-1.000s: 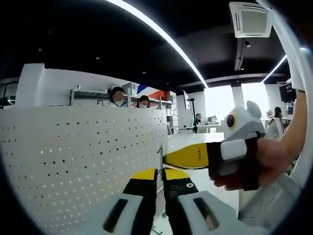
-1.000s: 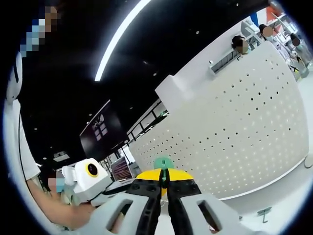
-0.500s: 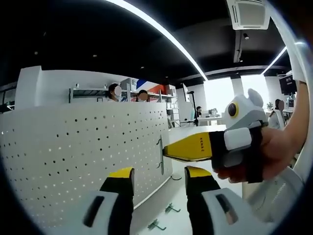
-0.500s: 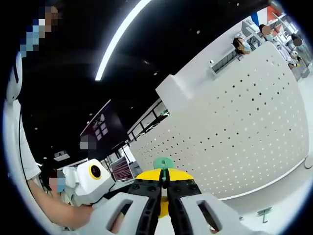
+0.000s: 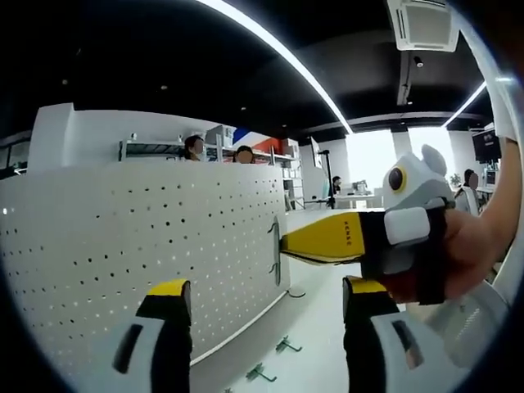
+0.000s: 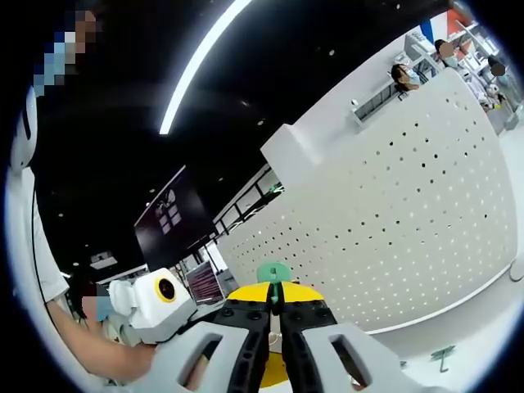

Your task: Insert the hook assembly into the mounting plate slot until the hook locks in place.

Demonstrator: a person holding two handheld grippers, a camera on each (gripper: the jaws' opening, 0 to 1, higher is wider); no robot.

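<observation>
White pegboard (image 5: 123, 246) behind — left hand-held gripper (image 5: 266, 315) spread wide; right hand-held gripper (image 6: 274, 304) clamps hook (image 6: 273, 273).

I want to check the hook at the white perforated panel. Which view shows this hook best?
The left gripper view: the hook stands against the edge of the perforated panel, at the tip of the right tool, in profile. In the right gripper view the shut tool covers it; only the panel shows.

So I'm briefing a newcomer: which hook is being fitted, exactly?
Find the big white pegboard and follow it to its right edge. The metal hook stands upright against that edge, at the yellow tip of the right hand-held gripper. The spare hooks lie flat on the table below.
</observation>
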